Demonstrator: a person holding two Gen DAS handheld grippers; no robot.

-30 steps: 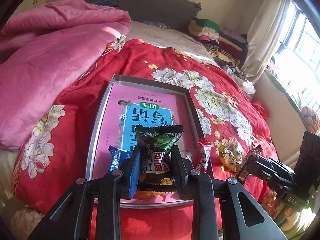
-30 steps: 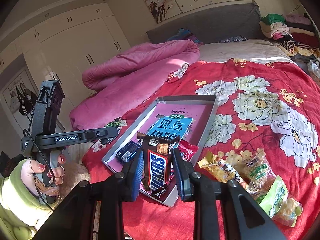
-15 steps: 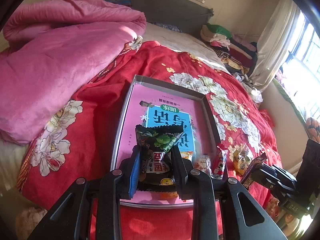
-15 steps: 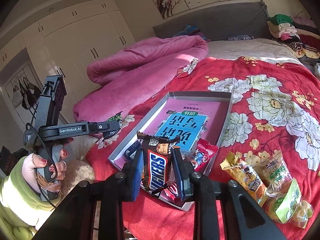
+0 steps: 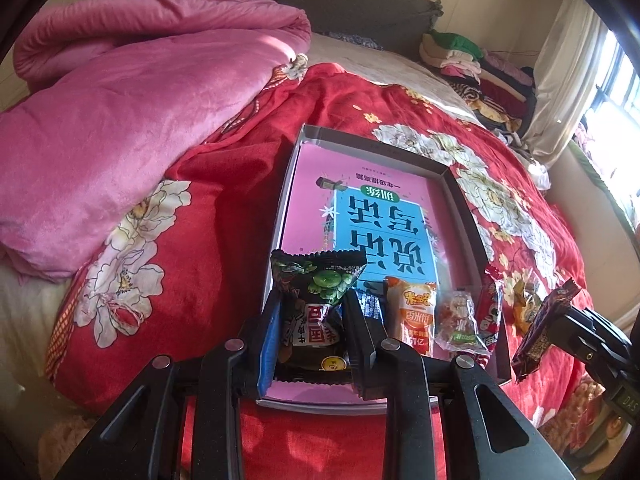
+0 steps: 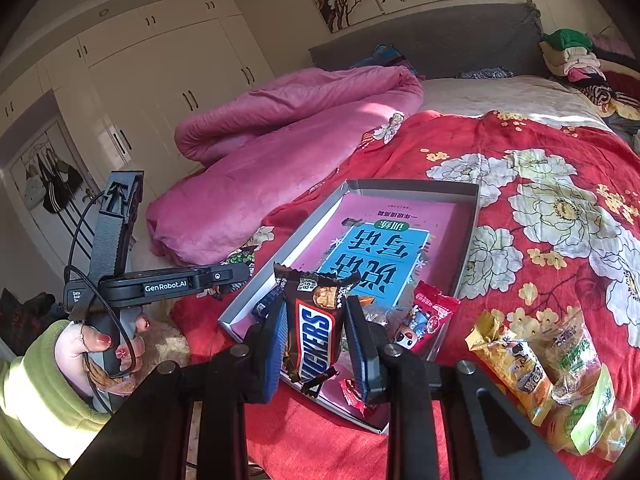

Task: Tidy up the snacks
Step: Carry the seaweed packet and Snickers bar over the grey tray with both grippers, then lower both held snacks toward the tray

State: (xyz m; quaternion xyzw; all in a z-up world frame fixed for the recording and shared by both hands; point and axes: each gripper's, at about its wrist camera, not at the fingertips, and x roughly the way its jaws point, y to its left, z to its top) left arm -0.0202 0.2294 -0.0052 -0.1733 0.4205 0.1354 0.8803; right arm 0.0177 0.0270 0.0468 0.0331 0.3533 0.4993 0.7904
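My left gripper is shut on a dark green pea snack packet, held over the near left corner of a shallow grey box lined with a pink and blue book. Inside the box's near end lie an orange packet, a clear wrapped sweet and a red packet. My right gripper is shut on a Snickers bar above the box's near edge. That bar also shows at the right of the left wrist view.
The box lies on a red floral bedspread. Several yellow and green snack bags sit on it right of the box. A pink quilt is heaped at the left. Folded clothes are stacked by the headboard. A person's hand holds the left gripper's handle.
The left gripper has moved left and lower with the pea packet, so the box's near snacks now show right of it. The right gripper shifted sideways with the Snickers bar.
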